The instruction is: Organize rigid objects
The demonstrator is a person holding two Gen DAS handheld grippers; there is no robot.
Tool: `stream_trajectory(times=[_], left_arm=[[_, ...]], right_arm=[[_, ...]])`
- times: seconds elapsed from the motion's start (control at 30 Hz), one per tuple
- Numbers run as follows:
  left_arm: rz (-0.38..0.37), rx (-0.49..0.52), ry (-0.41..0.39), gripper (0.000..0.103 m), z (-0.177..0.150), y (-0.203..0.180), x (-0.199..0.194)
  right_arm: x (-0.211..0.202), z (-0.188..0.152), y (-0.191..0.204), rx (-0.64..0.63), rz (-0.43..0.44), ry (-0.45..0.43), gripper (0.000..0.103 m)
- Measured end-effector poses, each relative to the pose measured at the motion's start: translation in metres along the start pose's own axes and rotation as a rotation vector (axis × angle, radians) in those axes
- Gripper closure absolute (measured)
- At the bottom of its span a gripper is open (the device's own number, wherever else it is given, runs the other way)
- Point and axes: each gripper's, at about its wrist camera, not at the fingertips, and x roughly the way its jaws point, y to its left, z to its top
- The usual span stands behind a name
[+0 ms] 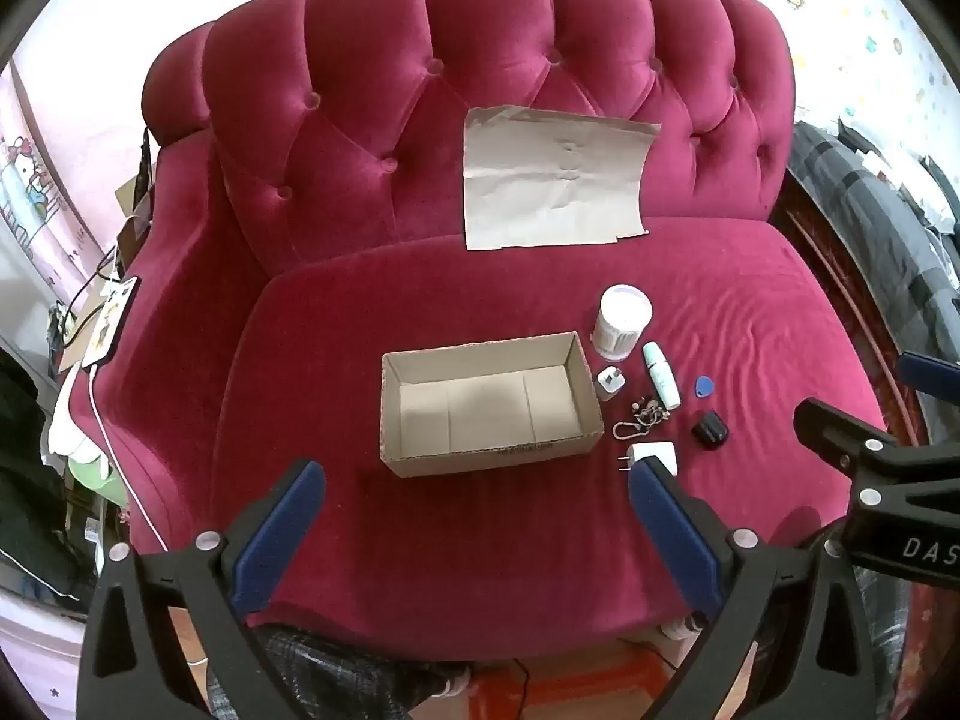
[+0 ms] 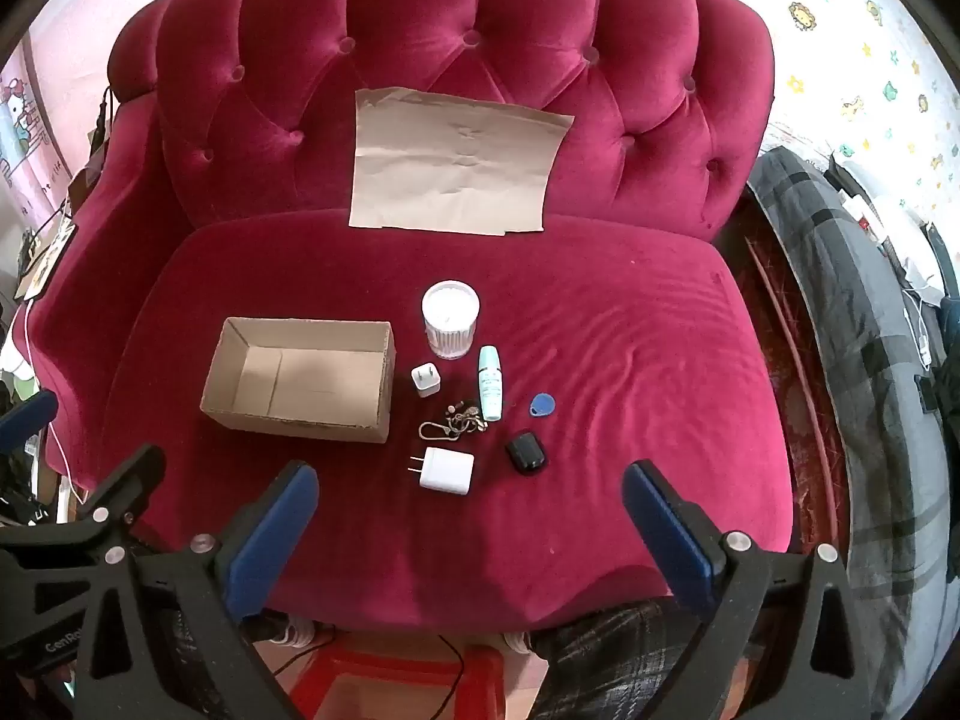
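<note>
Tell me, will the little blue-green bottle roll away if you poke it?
Probably. The bottle is a slim round tube lying on its side, so a sideways nudge could roll it, though the soft velvet seat may slow it. It looks like smooth plastic, so it might slip in a pinch. It seems small and likely light.

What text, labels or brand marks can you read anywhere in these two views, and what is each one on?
"DAS", cut off by the frame edge: white letters on the black body of the right tool.
"GenRo", cut off: pale letters on the black body of the left tool.
Dark print on the front wall of the open brown cardboard box: too small to read.
Label on the slim mint-green and white tube: too blurred to read.
</note>
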Motion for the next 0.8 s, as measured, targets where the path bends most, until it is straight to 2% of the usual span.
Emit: stream_trajectory(times=[0.8], left_arm=[[0.000,0.000,-0.003,0.000,0.0045,0.0020,-0.0041]], right_arm=[[-0.0052,0.0011,0.0024,-0.001,0.001,-0.011,0.000]])
